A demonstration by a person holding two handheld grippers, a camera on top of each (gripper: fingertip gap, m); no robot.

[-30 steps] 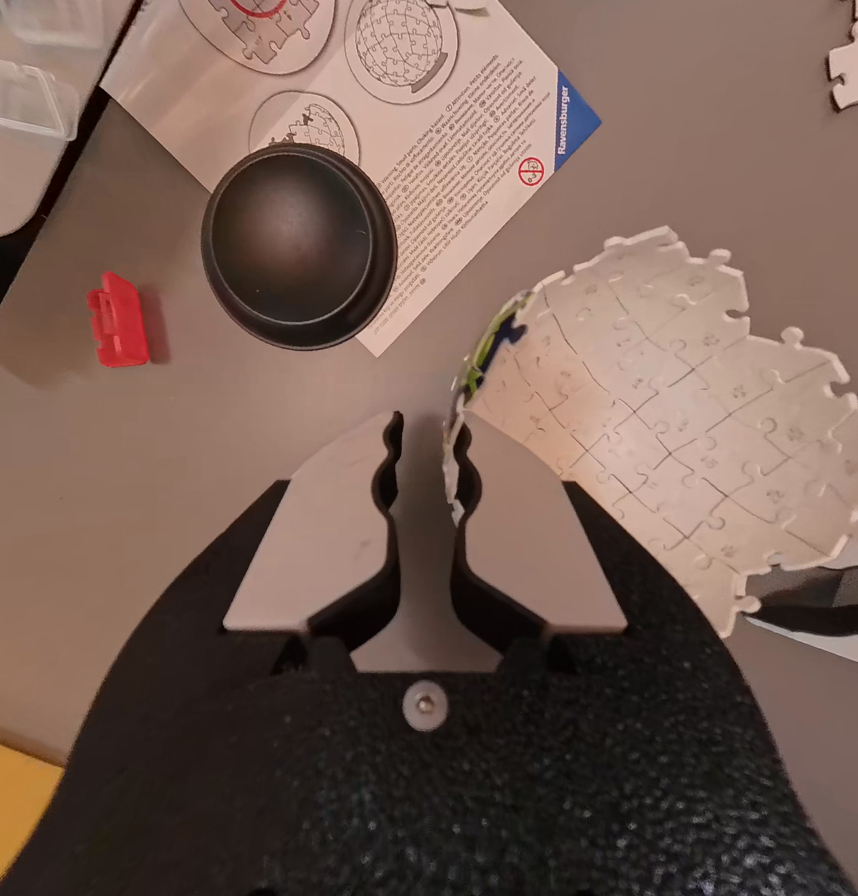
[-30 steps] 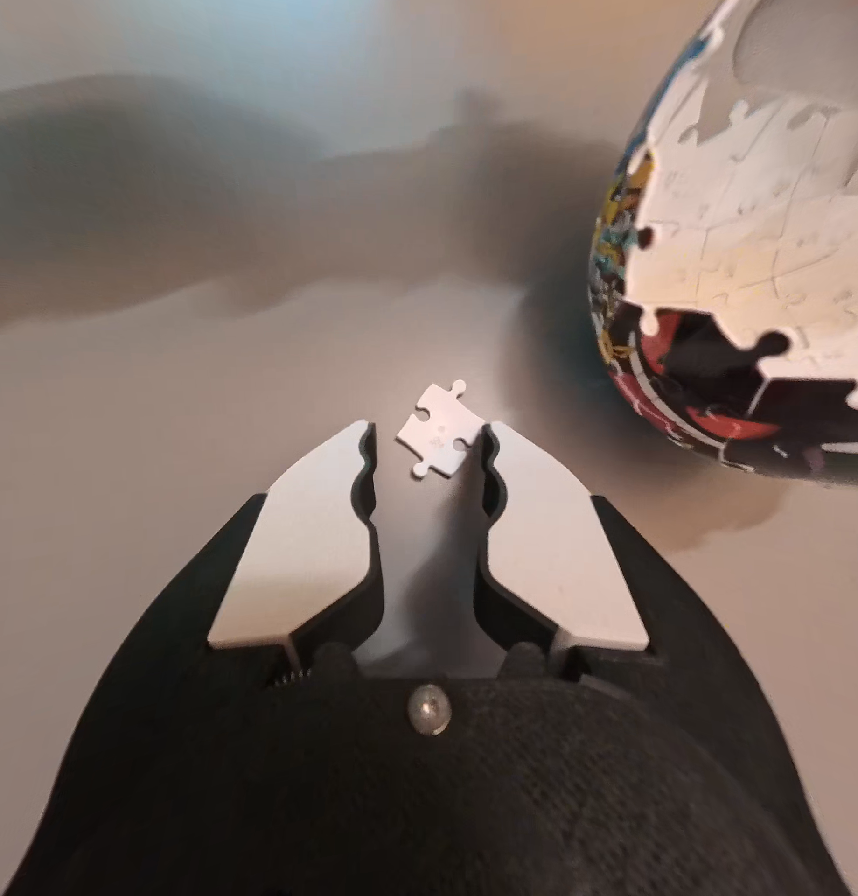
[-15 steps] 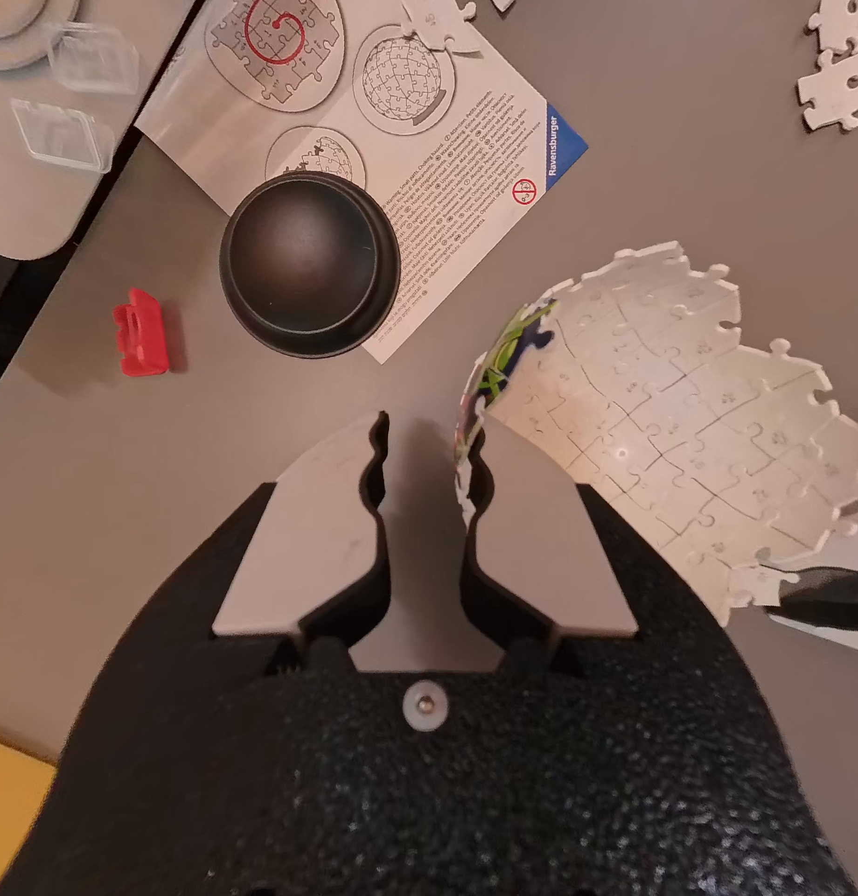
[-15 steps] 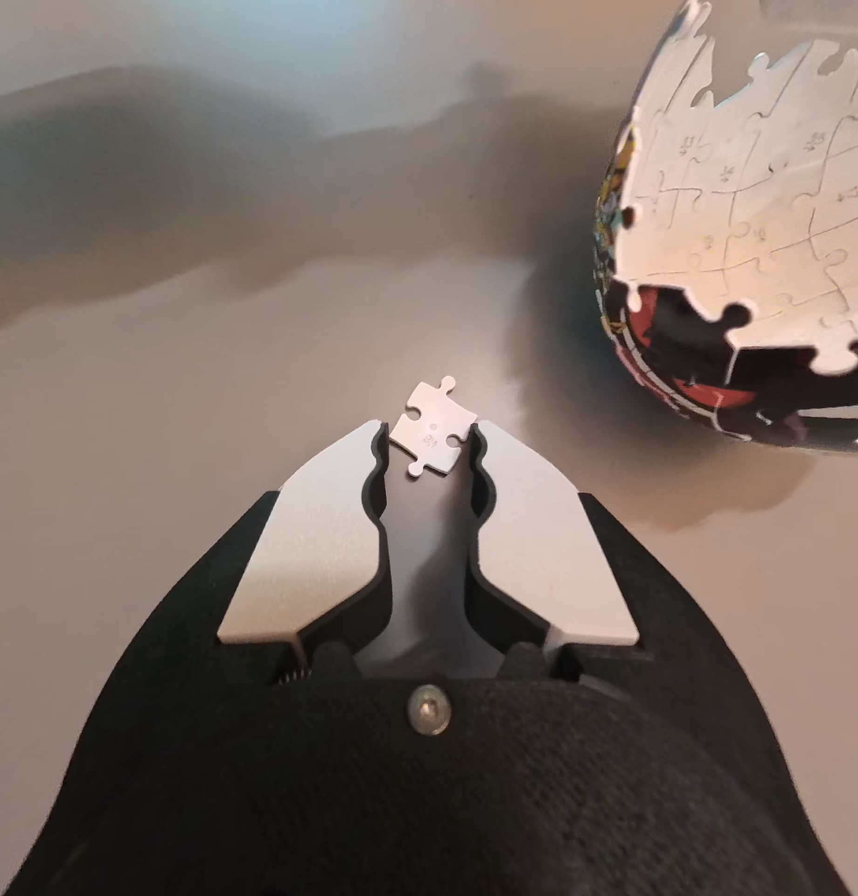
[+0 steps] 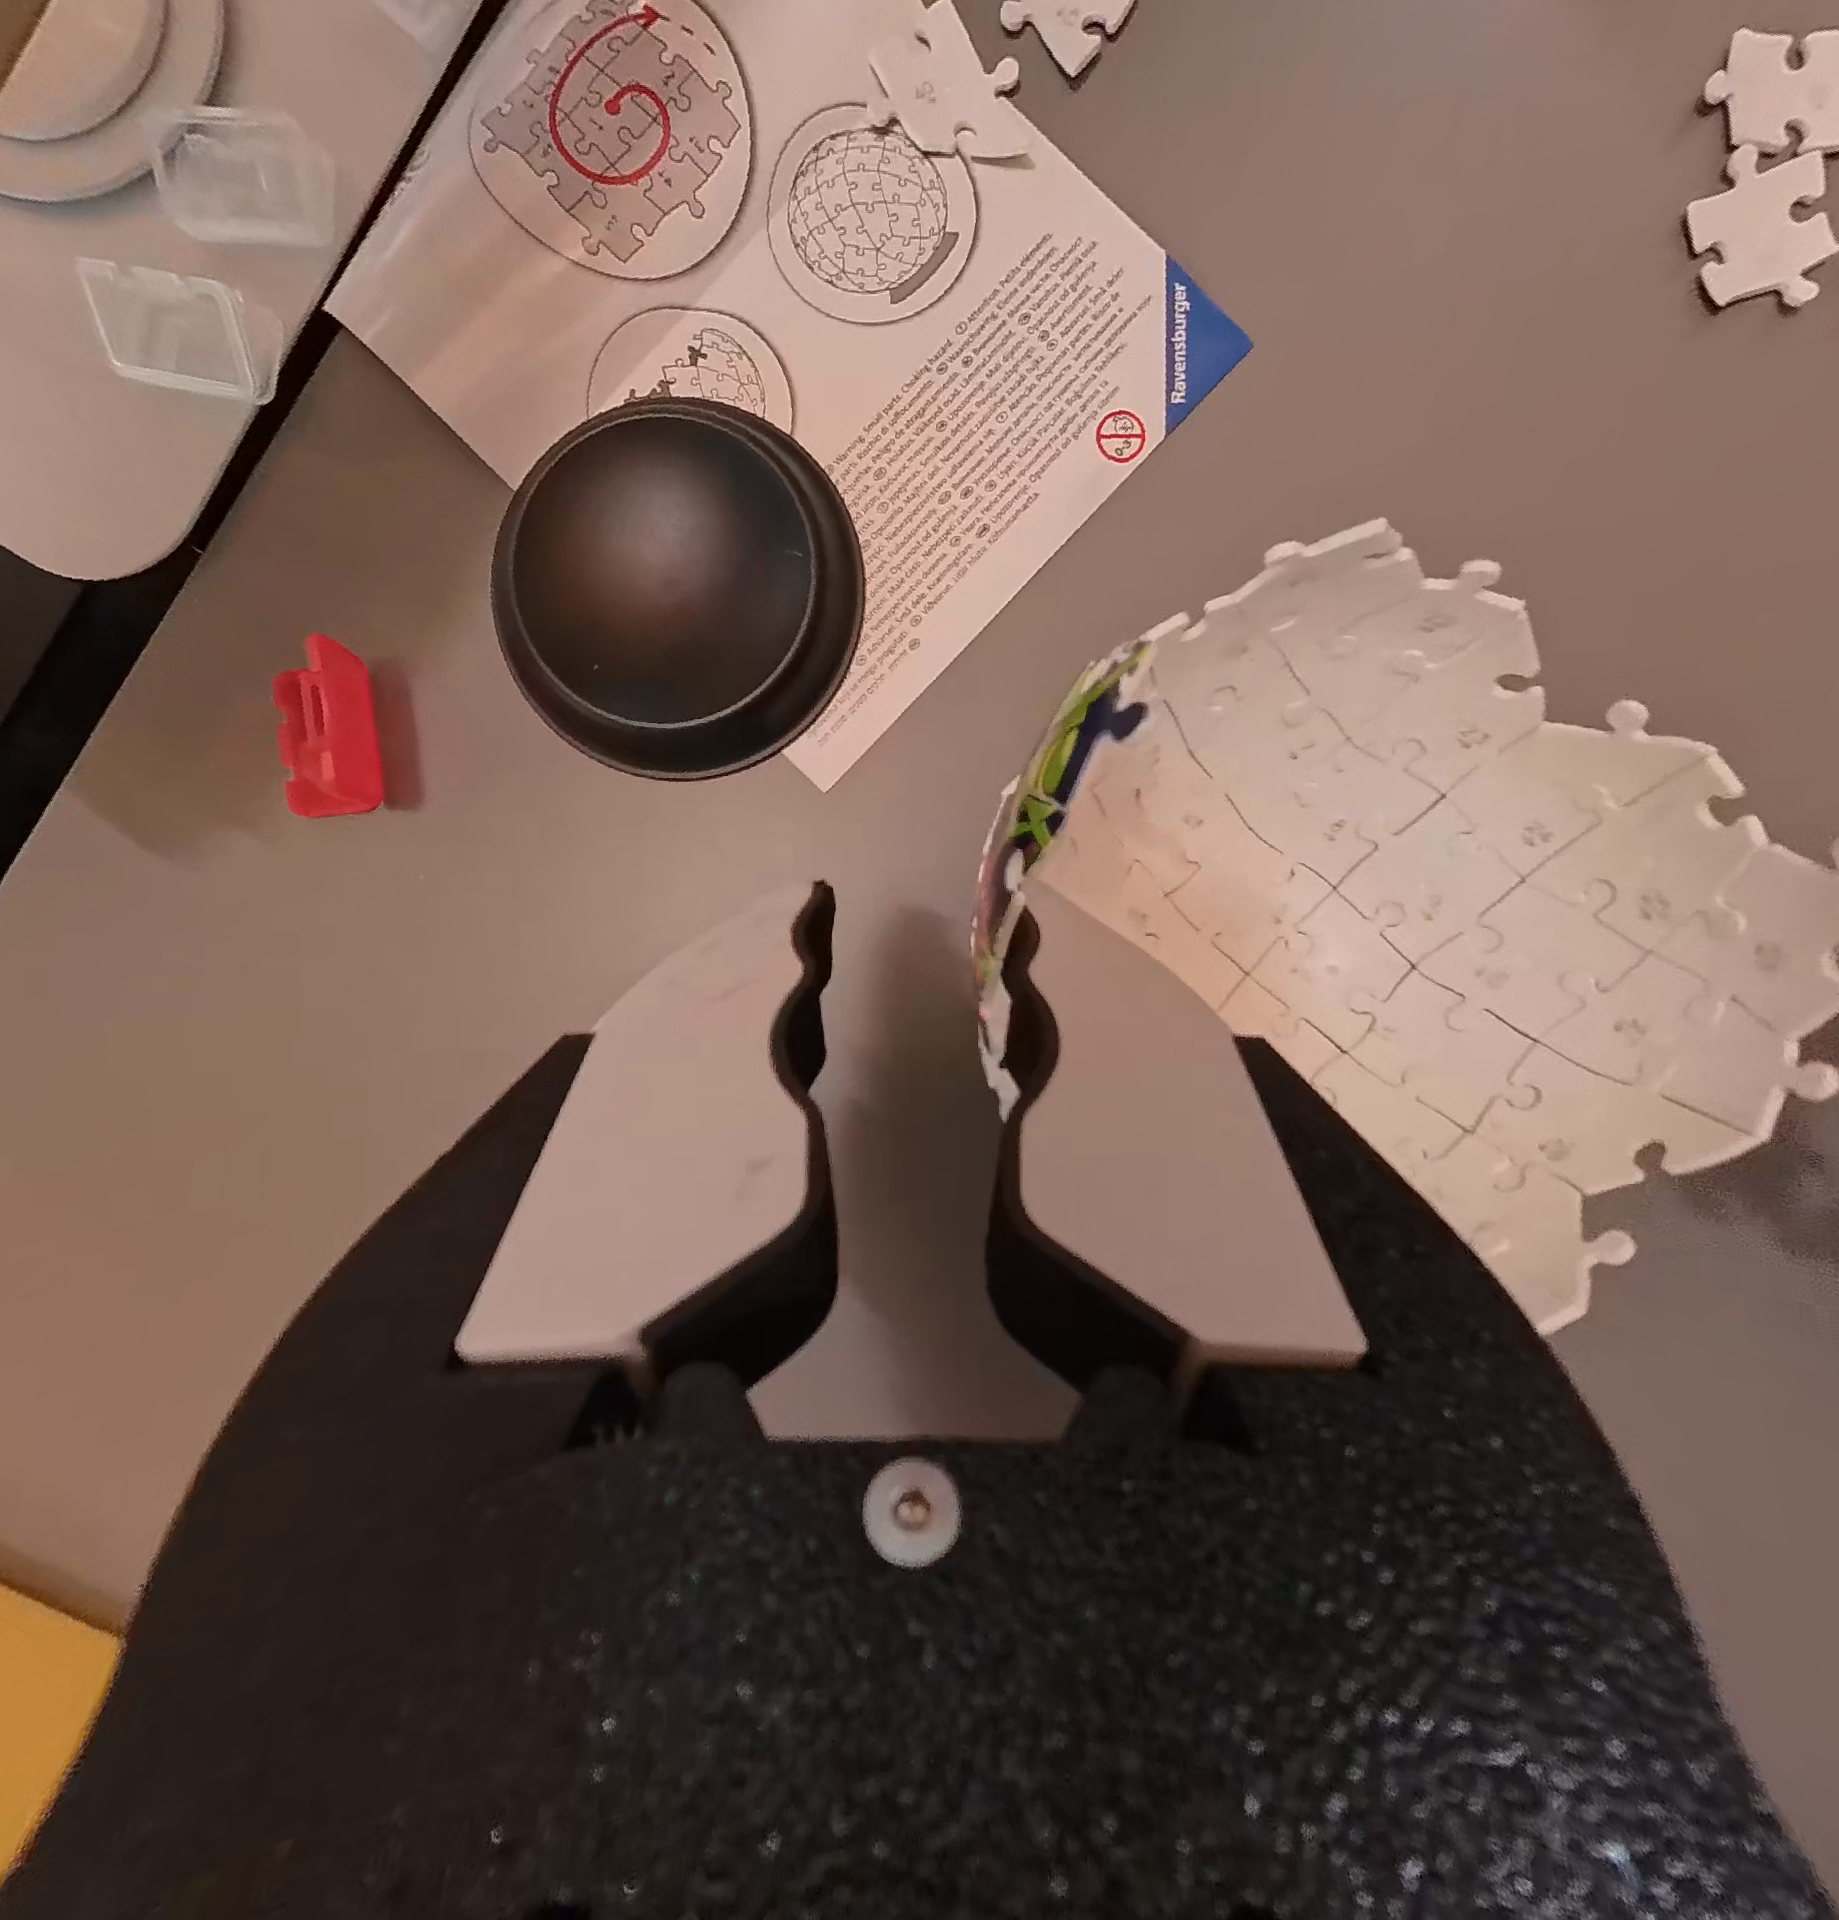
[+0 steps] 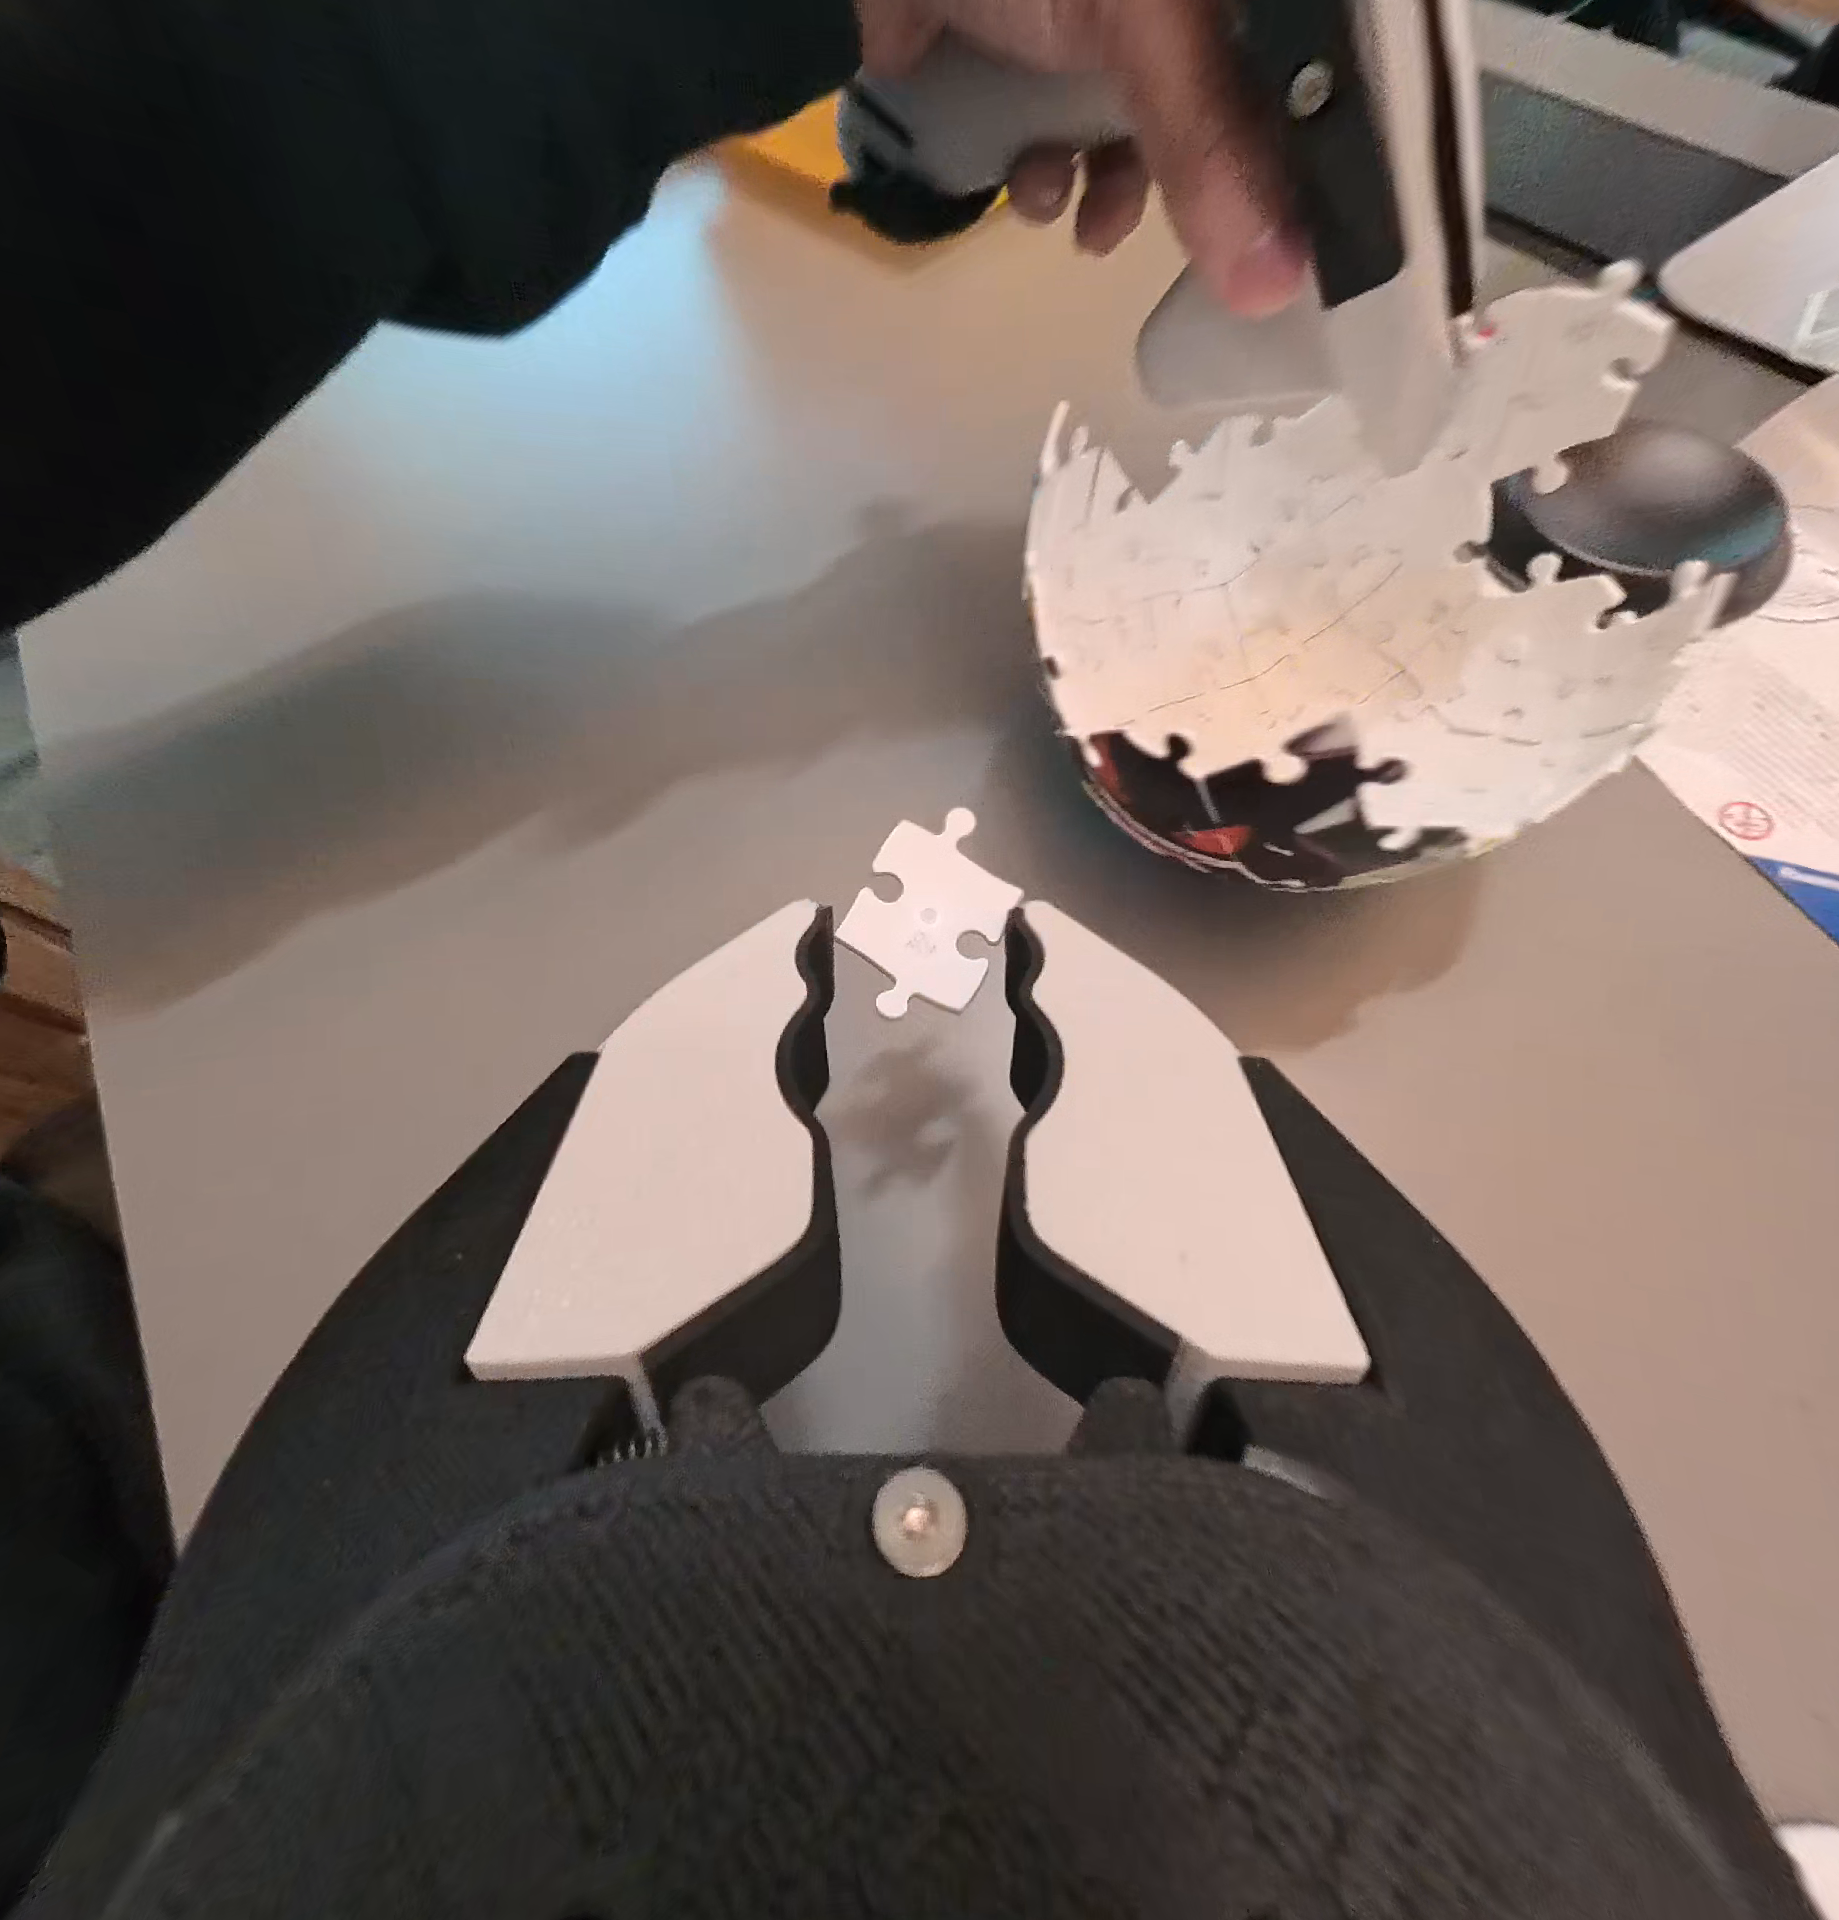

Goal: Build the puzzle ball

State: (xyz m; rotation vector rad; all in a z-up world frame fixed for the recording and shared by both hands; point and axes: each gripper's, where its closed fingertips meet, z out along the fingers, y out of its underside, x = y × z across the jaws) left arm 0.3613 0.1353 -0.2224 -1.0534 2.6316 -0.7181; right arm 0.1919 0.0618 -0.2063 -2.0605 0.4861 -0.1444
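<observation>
Centrally, a loose puzzle piece (image 6: 930, 914) is pinched white side up between the tips of the right hand-held gripper (image 6: 920, 930), ready for fitting. The half-built puzzle ball (image 5: 1414, 914) is steadied on the surface (image 5: 1414, 364), its rim clamped by the left hand-held gripper (image 5: 920, 987), opening upward.

Indoor desk setting, likely office or lab workspace; exact kind not certain. Plain grey tabletop (image 5: 1414, 364), smooth, matte. Second light grey surface (image 5: 84, 436) alongside at upper left, dark gap between, carrying clear plastic containers (image 5: 182, 327) and white plates (image 5: 73, 114). Printed instruction leaflet (image 5: 998, 343) lying flat on tabletop, black dome-shaped stand (image 5: 676, 592) on its corner. Small red plastic part (image 5: 328, 732) near stand. Loose white puzzle pieces (image 5: 1767, 229) scattered at far edge. Yellow patch (image 5: 21, 1683) beyond tabletop's near edge.
</observation>
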